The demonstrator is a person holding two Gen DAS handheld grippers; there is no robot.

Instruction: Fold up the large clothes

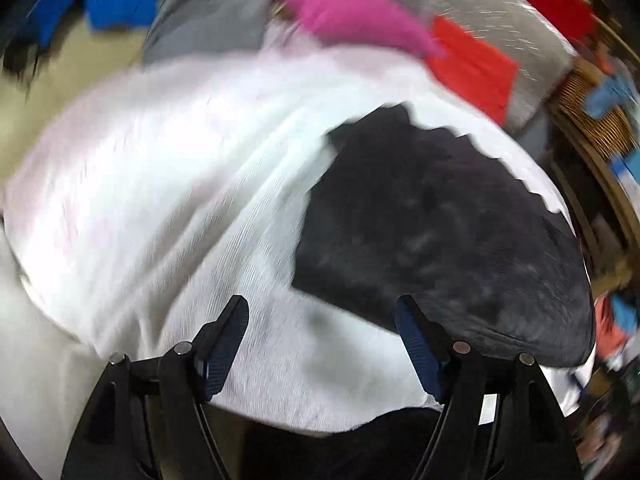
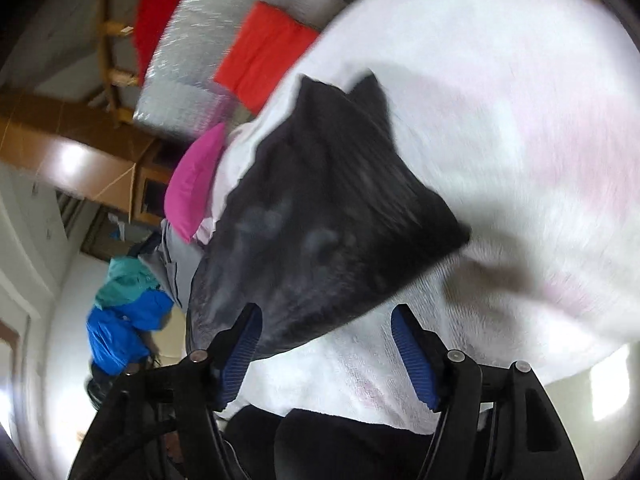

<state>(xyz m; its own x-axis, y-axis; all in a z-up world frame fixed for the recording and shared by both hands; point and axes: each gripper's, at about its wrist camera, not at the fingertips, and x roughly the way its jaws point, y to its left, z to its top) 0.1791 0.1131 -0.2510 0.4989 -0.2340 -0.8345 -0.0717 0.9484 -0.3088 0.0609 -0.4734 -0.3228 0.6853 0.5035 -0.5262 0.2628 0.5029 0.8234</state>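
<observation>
White garment with a black panel lies spread directly ahead of both tongs, other clothes piled beyond it. Both views heavily blurred. Left gripper: jaws wide apart, nothing between them, white cloth below; black panel's near edge sits by its right finger. Contact with the cloth cannot be told. Right gripper: jaws likewise wide apart, empty, black panel just ahead and to the left. Garment's long axis unclear. Neither hand is plainly nearer.
</observation>
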